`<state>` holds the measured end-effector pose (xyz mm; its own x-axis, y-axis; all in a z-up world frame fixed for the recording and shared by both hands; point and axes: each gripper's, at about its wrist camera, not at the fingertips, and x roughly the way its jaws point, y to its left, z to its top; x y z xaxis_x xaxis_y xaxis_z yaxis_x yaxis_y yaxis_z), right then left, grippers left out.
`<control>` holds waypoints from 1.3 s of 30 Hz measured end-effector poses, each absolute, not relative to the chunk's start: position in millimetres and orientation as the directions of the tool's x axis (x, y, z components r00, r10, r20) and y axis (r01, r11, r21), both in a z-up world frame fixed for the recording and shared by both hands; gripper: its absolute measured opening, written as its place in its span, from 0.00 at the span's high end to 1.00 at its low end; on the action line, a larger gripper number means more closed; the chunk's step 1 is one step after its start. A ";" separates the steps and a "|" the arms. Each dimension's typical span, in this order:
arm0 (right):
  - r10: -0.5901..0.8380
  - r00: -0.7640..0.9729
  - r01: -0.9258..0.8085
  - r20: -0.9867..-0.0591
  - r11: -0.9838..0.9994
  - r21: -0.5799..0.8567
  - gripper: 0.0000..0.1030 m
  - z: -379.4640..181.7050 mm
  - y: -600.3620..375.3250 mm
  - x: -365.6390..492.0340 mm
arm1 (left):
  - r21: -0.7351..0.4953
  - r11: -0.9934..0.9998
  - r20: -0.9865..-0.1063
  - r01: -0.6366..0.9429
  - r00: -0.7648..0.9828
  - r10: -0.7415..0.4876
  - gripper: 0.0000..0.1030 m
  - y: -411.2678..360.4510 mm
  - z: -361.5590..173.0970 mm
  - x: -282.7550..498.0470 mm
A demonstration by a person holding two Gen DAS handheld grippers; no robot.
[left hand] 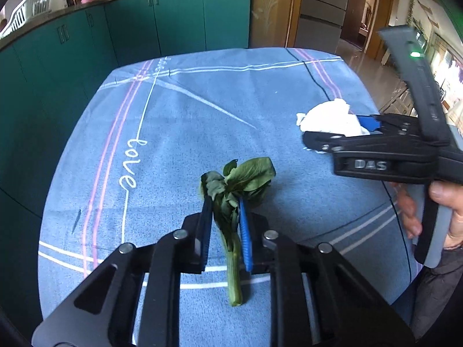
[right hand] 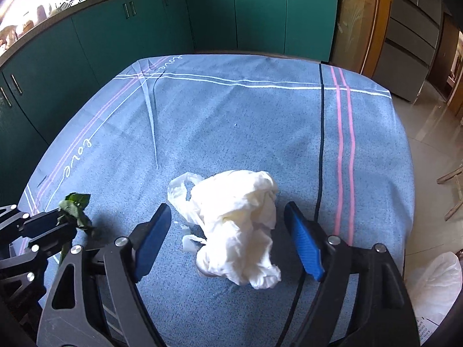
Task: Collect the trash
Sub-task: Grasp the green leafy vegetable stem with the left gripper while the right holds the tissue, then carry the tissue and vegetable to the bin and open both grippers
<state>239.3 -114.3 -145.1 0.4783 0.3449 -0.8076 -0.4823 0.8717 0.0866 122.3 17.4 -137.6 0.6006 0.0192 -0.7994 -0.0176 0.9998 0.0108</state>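
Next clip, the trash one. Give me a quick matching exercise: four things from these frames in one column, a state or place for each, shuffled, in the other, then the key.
Things:
1. left gripper
2. right gripper
3. wilted leafy green
4. crumpled white tissue

States:
A. lies on the blue tablecloth between spread blue fingers
B. open, fingers apart on either side of the trash
C. clamped by the stalk, leaves sticking out ahead
D. shut on a stalk

Pairs: 1-D, 2-B, 3-C, 4-A
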 end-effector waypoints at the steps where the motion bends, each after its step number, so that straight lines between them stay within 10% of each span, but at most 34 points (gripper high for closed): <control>1: 0.341 0.478 -0.481 -0.809 0.873 0.084 0.24 -146.8 -112.7 239.8 | 0.013 1.000 -0.796 -0.013 0.605 0.018 0.82 15.8 -135.6 122.0; 9: 0.323 0.504 -0.474 -0.801 0.879 0.055 0.24 -150.4 -105.8 239.6 | 0.026 1.000 -0.773 0.015 0.635 0.011 0.82 4.3 -121.3 112.3; 17: 0.348 0.496 -0.523 -0.796 0.851 0.046 0.65 -147.5 -98.6 232.0 | 0.031 0.999 -0.762 0.013 0.647 0.015 0.82 2.5 -116.5 107.7; 30: 0.372 0.614 -0.415 -0.696 0.902 0.116 0.66 -112.2 -156.3 212.6 | 0.015 1.000 -0.715 0.021 0.699 -0.004 0.82 -9.2 -83.1 93.3; 39: 0.130 0.750 -0.010 -0.649 0.982 0.186 0.66 -120.5 -305.2 175.3 | 0.002 0.986 -0.675 0.165 0.728 -0.121 0.82 -67.5 -55.8 106.3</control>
<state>175.3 -305.2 -120.5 0.7499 0.1302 -0.6486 -0.0096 0.9825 0.1861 106.3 -67.5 -55.8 0.7279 -0.1206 -0.6750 0.1650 0.9863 0.0017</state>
